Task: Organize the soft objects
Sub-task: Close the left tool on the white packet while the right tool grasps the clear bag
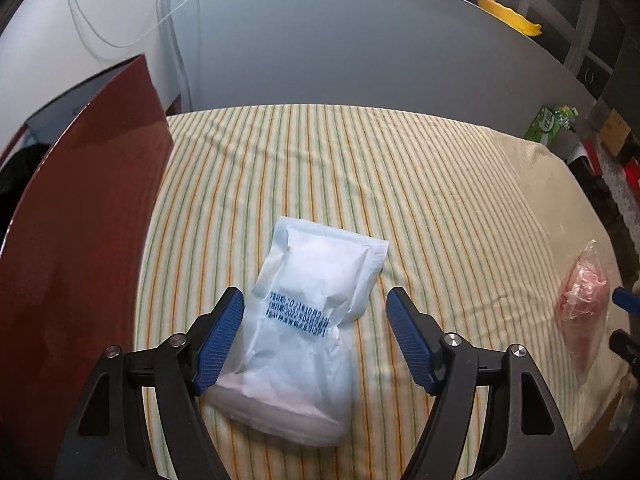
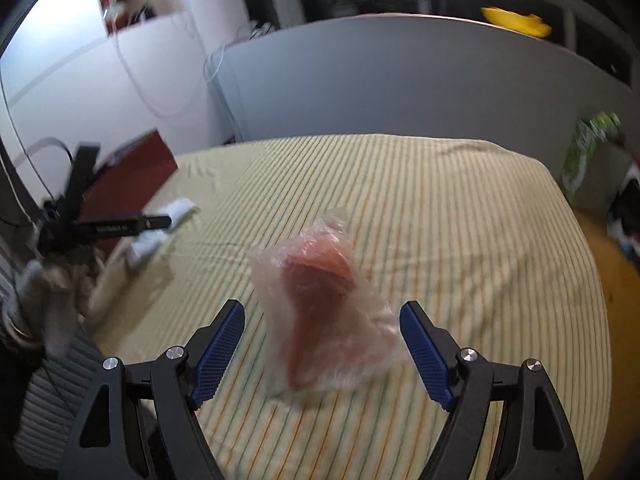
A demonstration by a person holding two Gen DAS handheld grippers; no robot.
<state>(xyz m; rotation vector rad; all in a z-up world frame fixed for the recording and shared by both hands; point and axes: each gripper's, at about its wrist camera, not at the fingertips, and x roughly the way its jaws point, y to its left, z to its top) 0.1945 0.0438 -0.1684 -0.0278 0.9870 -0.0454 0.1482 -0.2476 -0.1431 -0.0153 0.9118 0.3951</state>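
Left hand-held gripper [image 1: 316, 334] spread wide around white packet [image 1: 308, 320], right hand-held gripper [image 2: 322, 350] likewise released — straddling pink bagged item [image 2: 324, 316], striped cloth [image 1: 400, 184].

One white sealed packet [image 1: 304, 312] near the middle of the striped sheet [image 1: 360, 168]. One clear bag with pink contents [image 1: 582, 300] toward the sheet's right edge. One dark red board [image 1: 80, 240] along the sheet's left side. One yellow item [image 1: 510, 16] and one green package [image 1: 550, 122] beyond the sheet's far right corner. Two grippers over the sheet, left [image 1: 316, 340] and right [image 2: 322, 348], each with two blue-padded jaws spread apart.
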